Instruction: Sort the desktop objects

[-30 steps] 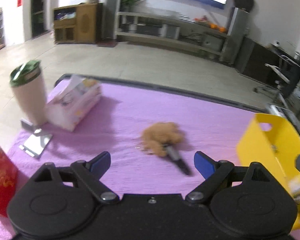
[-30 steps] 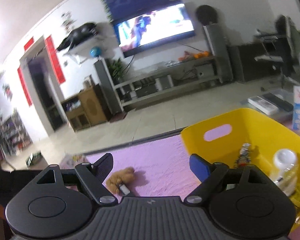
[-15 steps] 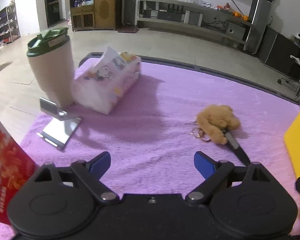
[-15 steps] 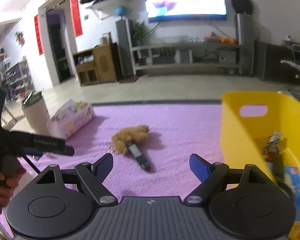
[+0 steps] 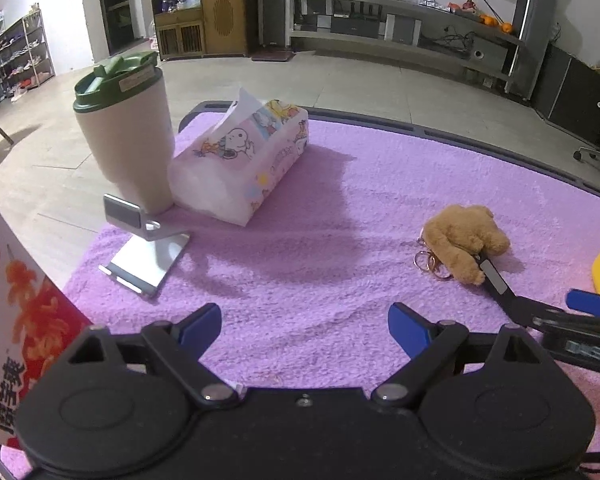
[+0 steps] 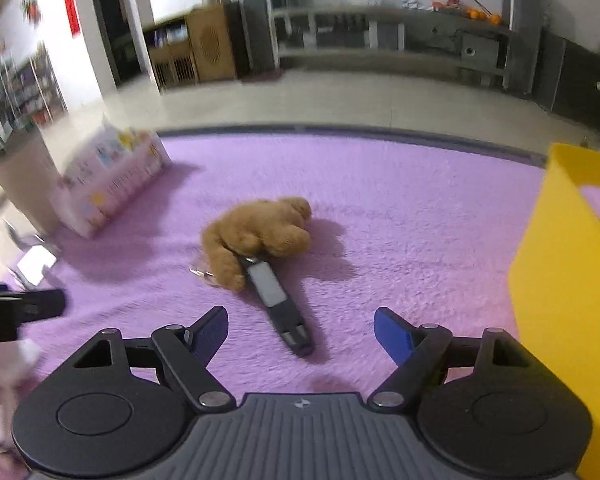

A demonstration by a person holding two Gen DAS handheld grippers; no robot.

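Observation:
A brown plush bear keychain (image 6: 260,232) lies on the purple mat (image 6: 380,208), its leg over a black folding tool (image 6: 278,300). My right gripper (image 6: 300,336) hangs just short of the tool's near end. Its jaws are closing; the tool's tip shows between them and the pads stand clear of it. In the left wrist view the bear (image 5: 464,240) and tool (image 5: 496,280) lie to the right. My left gripper (image 5: 304,328) is open over bare mat with nothing between its fingers. The right gripper (image 5: 580,312) reaches in from the right edge.
A yellow bin (image 6: 560,280) stands at the right. At the left stand a cartoon-printed tissue pack (image 5: 240,160), a beige cup with a green lid (image 5: 128,132), a metal phone stand (image 5: 144,252) and a red printed box (image 5: 16,312). The left gripper (image 6: 20,308) shows at the right view's left edge.
My right gripper swung away from the yellow bin and down toward the bear and tool, which now look much nearer. The left gripper shifted left early on, then held still.

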